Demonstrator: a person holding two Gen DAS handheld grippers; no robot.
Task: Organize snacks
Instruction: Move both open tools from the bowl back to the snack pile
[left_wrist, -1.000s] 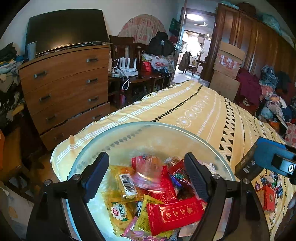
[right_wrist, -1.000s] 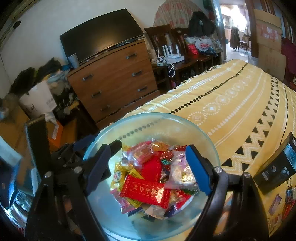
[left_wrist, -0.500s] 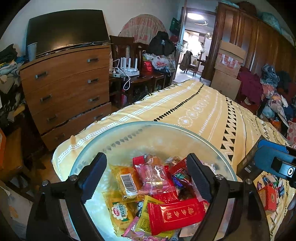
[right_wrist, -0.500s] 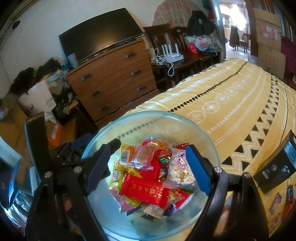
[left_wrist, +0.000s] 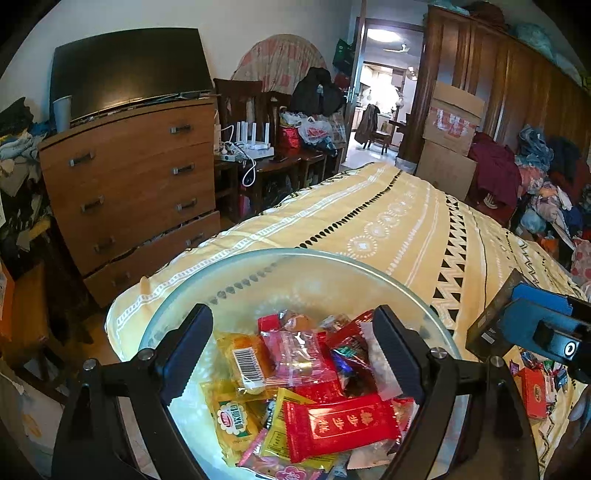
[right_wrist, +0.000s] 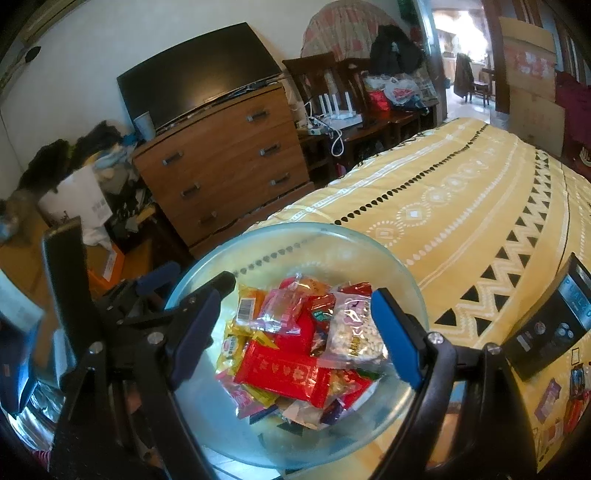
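Both hand-held grippers, left (left_wrist: 291, 354) and right (right_wrist: 295, 328), hang spread wide and empty over the glass bowl (left_wrist: 295, 258) on the bed (left_wrist: 406, 229). Between the left's fingers lie a barcoded yellow packet (left_wrist: 247, 360) and a red packet (left_wrist: 340, 422) with gold Chinese characters, too small to read surely.

Bowl (left_wrist: 236, 280): clear, smooth glass
Snack packets (left_wrist: 332, 417): glossy, crinkled plastic
Bedspread (right_wrist: 461, 206): matt cloth
Dresser (left_wrist: 125, 177): smooth wood

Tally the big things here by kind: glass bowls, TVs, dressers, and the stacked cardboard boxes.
Clear round glass bowl: 1
Black flat-screen TV: 1
Brown wooden four-drawer dresser: 1
Large brown stacked cardboard boxes: 2
Total: 5
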